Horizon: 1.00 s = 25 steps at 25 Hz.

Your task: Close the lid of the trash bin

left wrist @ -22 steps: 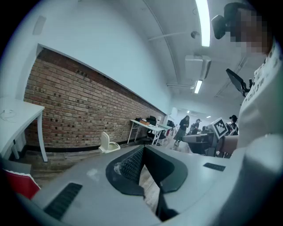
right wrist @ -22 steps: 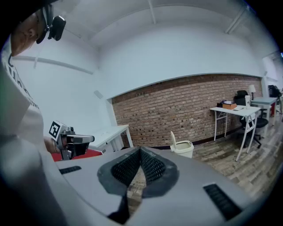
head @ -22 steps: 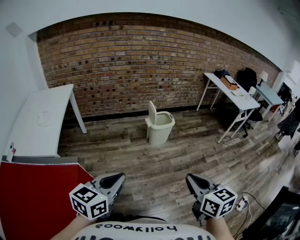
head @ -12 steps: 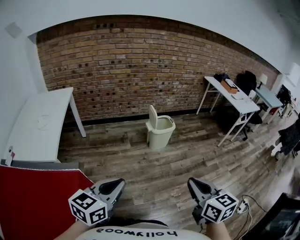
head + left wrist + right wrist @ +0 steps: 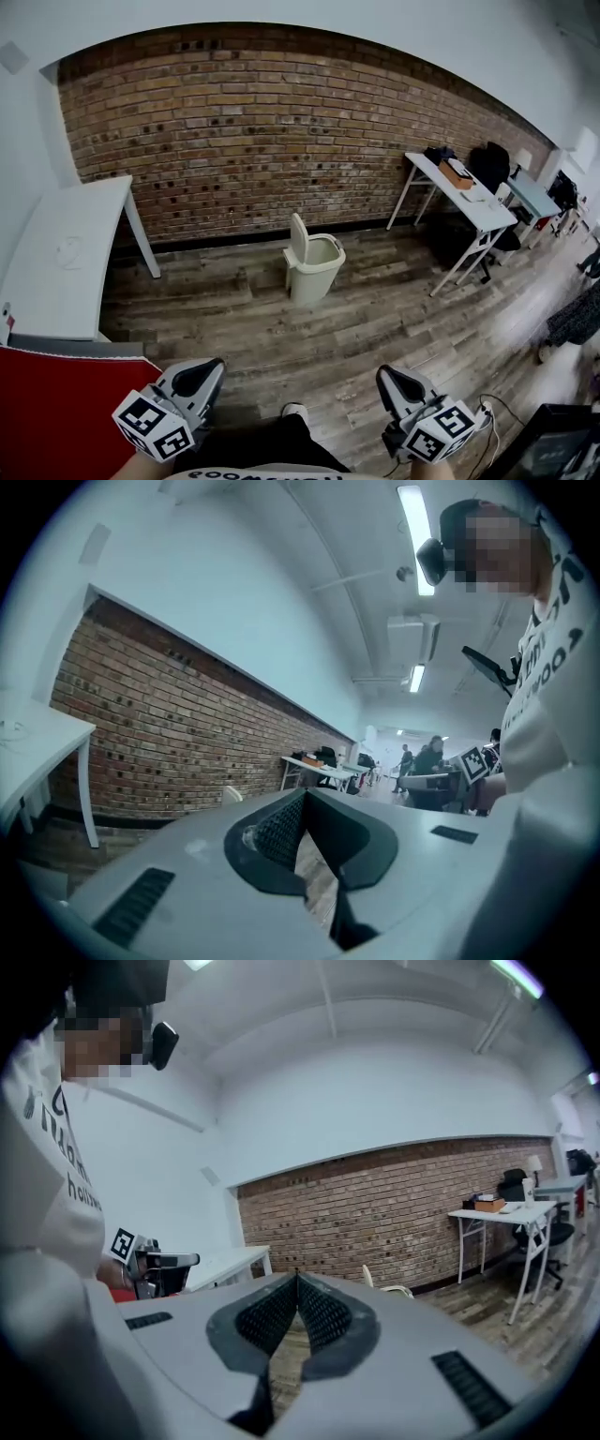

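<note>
- Plainly, the trash bin (image 5: 314, 269) stands on the floor (image 5: 375, 328) at about 12 o'clock from the person. It is near the foot of the brick wall (image 5: 281, 122) and well apart from both grippers. It is a smooth, cream plastic tub with rounded corners that narrows toward its base.
- Its lid (image 5: 298, 236), a flat rounded panel of the same plastic, stands upright along the bin's 9 o'clock edge, so the mouth is open.
- At 7 o'clock in the head view, the left gripper (image 5: 208, 367) has a light grey shell and dark, tapering jaws. In its own view the jaws are clenched tip to tip with nothing between them, and one dimpled rubber pad (image 5: 279, 832) shows.
- At 5 o'clock, the right gripper (image 5: 386, 375) has the same build. In its own view both pitted pads (image 5: 267, 1316) press together at the tips and hold nothing.
- The left cube (image 5: 153, 429) and the right cube (image 5: 441, 431) are white, printed with black square markers.
- Worn grey-brown planks make up the floor. The wall is rough red-brown brick dotted with small dark holes.
- At 9 o'clock, the left tabletop (image 5: 56, 262) is smooth and white on a slanted white leg.
- At 2 o'clock, the right tabletop (image 5: 464, 197) is white on thin trestle legs and carries a brown box (image 5: 458, 170).
- A flat, matte red panel (image 5: 56, 403) lies at 8 o'clock, just beside the left gripper.
</note>
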Each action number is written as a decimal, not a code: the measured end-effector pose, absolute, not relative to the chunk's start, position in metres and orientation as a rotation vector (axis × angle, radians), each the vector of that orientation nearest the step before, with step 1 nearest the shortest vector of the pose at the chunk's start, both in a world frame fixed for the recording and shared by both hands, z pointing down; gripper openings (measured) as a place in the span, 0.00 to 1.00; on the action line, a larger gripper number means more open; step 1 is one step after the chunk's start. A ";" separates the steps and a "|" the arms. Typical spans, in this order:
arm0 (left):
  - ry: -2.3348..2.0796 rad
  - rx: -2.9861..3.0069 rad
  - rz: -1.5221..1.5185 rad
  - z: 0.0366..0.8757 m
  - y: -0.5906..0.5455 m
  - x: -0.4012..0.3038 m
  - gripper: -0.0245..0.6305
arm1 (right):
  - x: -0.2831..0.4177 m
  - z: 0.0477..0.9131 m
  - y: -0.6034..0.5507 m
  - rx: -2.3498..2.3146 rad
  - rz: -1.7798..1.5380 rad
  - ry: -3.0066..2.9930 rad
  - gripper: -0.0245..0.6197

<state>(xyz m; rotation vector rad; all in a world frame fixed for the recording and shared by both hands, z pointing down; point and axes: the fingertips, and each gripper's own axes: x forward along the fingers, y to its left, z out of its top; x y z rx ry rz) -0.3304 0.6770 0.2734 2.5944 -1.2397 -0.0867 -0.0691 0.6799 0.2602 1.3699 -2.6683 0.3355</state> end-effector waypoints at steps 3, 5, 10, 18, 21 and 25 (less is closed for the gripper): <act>-1.314 2.534 -0.045 0.283 0.649 -0.327 0.05 | -0.066 0.273 0.646 1.335 0.327 -2.639 0.05; -1.337 2.489 -0.035 0.289 0.632 -0.322 0.05 | -0.060 0.276 0.624 1.316 0.323 -2.627 0.05; -1.525 2.411 -0.100 0.278 0.577 -0.321 0.05 | -0.027 0.283 0.566 1.284 0.322 -2.588 0.05; -1.586 2.401 -0.150 0.257 0.507 -0.306 0.05 | 0.018 0.283 0.477 1.313 0.257 -2.533 0.05; -1.482 2.377 -0.151 0.269 0.483 -0.292 0.05 | 0.023 0.291 0.453 1.290 0.256 -2.478 0.05; -1.432 2.336 -0.150 0.283 0.458 -0.280 0.05 | 0.029 0.300 0.435 1.283 0.343 -2.478 0.05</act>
